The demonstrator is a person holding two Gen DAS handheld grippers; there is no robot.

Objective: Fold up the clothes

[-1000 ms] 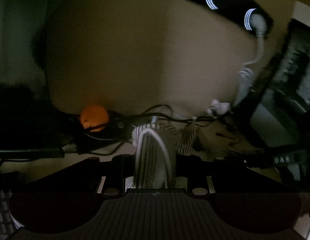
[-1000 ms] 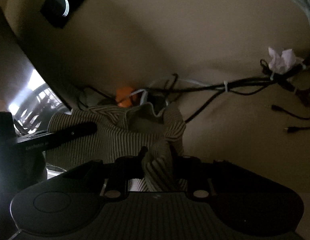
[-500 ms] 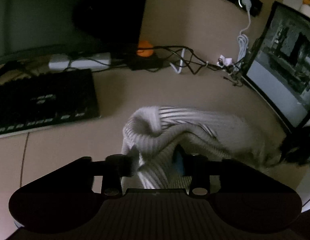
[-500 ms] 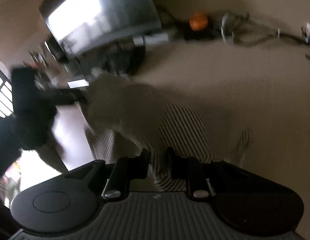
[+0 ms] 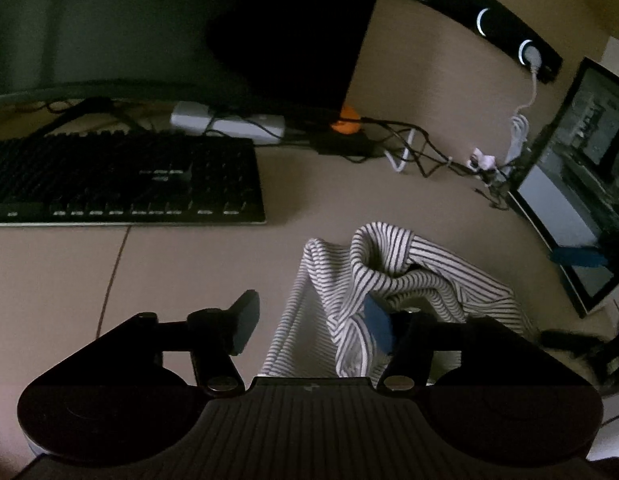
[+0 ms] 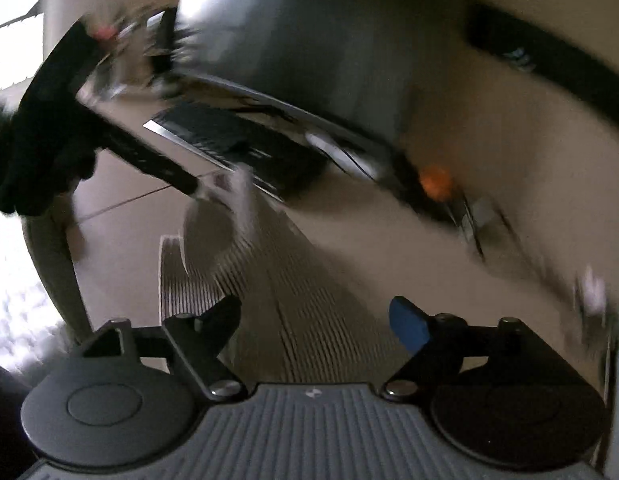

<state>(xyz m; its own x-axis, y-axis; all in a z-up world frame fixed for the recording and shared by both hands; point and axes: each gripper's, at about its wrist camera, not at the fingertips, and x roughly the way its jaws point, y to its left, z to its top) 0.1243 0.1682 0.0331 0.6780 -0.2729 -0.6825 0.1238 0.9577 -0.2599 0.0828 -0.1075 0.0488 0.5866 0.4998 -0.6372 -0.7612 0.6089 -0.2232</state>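
A white garment with thin dark stripes (image 5: 389, 272) lies bunched on the beige desk (image 5: 181, 272). My left gripper (image 5: 311, 322) is open just above it; the cloth lies between the jaws and drapes against the right finger. In the blurred right wrist view the same striped garment (image 6: 277, 288) spreads flat under my right gripper (image 6: 317, 320), which is open and holds nothing. The other handheld gripper (image 6: 81, 120) shows at the left of that view.
A black keyboard (image 5: 121, 180) lies at the left. A dark monitor (image 5: 293, 40) stands behind it, with a power strip (image 5: 229, 122), an orange object (image 5: 345, 120) and tangled cables (image 5: 421, 152). A second screen (image 5: 581, 184) stands at the right.
Both grippers were shut on the striped garment and carried it down from the wall side onto the desk. Both have opened and let it go; the right view is still moving.
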